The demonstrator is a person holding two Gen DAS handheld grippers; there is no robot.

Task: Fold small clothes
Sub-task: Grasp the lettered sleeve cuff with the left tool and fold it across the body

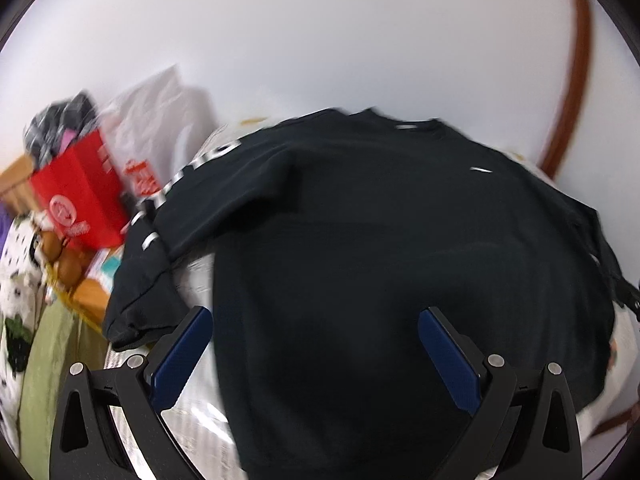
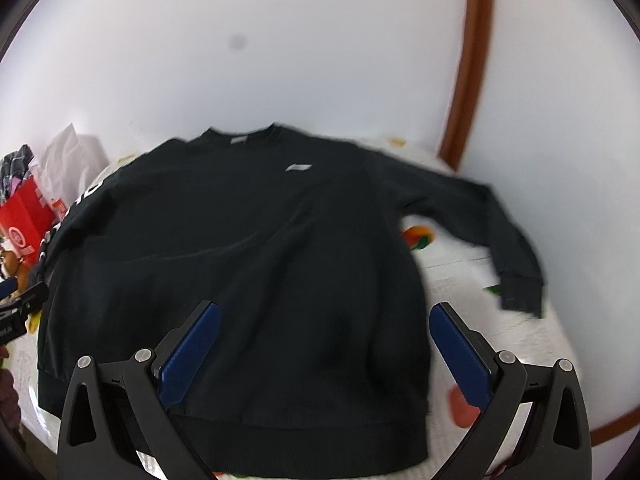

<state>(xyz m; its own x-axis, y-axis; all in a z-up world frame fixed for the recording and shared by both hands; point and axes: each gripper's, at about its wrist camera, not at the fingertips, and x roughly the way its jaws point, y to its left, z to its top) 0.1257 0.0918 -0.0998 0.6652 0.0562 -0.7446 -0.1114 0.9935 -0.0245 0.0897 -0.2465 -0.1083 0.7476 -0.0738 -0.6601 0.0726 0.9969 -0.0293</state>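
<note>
A black sweatshirt lies spread flat, front up, on a white patterned table set against a white wall. Its collar points toward the wall and its hem toward the cameras.

The right wrist view takes in nearly the whole garment: collar, a small pale chest logo, the ribbed hem, and the right-hand sleeve bent down onto the table. The right gripper hovers over the lower body with its blue pads spread wide, holding nothing. At the left edge of this view, part of the other gripper shows as a dark shape.

The left wrist view shows what the other barely catches: the sleeve with white lettering, bent and hanging off the table's left side. Beyond it are a red bag stuffed with dark items and a white bag. The left gripper is likewise released, pads apart above the garment's lower left part. Both views are motion-blurred.
</note>
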